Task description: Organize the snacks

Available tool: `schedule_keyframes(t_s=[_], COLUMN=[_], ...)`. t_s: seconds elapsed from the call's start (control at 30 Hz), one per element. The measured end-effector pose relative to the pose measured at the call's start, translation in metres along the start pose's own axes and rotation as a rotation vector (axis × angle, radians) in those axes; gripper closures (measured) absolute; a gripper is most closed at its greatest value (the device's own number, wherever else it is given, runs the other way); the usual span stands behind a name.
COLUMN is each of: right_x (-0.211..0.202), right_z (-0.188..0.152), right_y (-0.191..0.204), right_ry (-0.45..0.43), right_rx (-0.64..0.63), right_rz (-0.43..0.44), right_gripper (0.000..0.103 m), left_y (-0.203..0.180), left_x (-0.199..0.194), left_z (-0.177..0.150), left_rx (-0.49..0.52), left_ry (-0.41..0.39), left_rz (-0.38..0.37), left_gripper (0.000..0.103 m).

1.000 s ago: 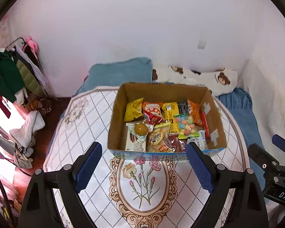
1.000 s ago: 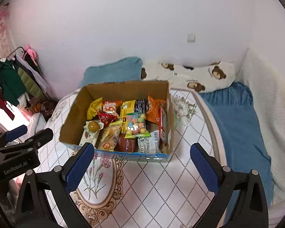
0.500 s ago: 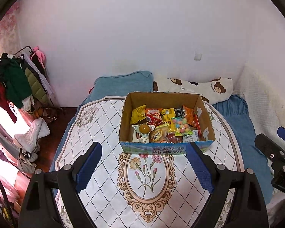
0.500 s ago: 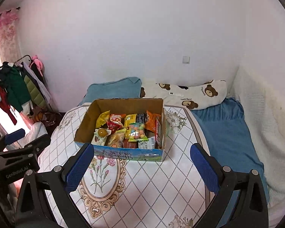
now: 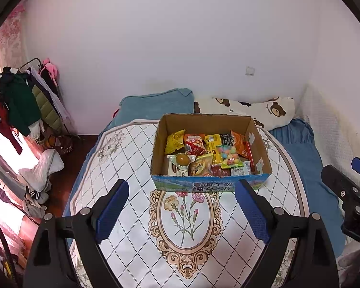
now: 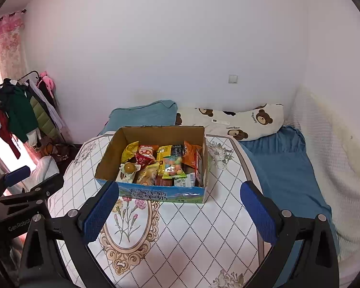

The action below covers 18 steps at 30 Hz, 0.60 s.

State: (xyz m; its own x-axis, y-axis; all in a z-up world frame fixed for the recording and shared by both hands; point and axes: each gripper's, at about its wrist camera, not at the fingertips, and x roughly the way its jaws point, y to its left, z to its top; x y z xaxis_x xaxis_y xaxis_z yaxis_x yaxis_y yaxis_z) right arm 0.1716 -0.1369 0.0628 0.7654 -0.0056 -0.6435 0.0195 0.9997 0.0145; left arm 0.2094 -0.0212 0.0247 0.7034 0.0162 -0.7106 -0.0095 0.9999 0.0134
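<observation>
Both grippers hang above the near end of the bench, tilted down toward it, and neither holds anything. From its own camera, the left gripper has its jaws wide and opening, with only the flower medallion of the patterned cloth showing between the blue pads. The right gripper also stands wide, with bare diamond-patterned cloth between its pads.

Next out, the bench carries one cardboard box, the task's container, with blue print on its near wall. In the left view the box sits at 12 o'clock from the gripper, just beyond the fingertips and apart from them. In the right view the same box lies at about 11 o'clock, its near left corner just behind the left pad in the picture, though whether they touch is hard to tell.

Inside the box the snacks lie packed together: a yellow bag at the far left, a round brown sweet in clear wrap in front of it, a bag of pastel candy balls toward the right, and an orange packet against the right wall.

Farther off, at 12 to 1 o'clock, a teal pillow and a bear-print pillow rest against the white wall. A clothes rack stands at 10 o'clock.
</observation>
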Motion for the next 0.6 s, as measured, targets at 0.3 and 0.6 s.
schedule_keyframes(t_s=[0.3, 0.6], right_x=[0.039, 0.088], right_z=[0.003, 0.007], right_y=[-0.003, -0.011], right_ry=[0.003, 0.028], right_rx=[0.010, 0.029], right_rz=[-0.044, -0.077], right_gripper=[0.000, 0.000], left_y=[-0.001, -0.002], left_x=[0.036, 0.074], left_z=[0.003, 0.012], left_rx=[-0.004, -0.008], left_ry=[0.018, 0.052], left_rz=[0.028, 0.054], left_gripper=[0.000, 0.000])
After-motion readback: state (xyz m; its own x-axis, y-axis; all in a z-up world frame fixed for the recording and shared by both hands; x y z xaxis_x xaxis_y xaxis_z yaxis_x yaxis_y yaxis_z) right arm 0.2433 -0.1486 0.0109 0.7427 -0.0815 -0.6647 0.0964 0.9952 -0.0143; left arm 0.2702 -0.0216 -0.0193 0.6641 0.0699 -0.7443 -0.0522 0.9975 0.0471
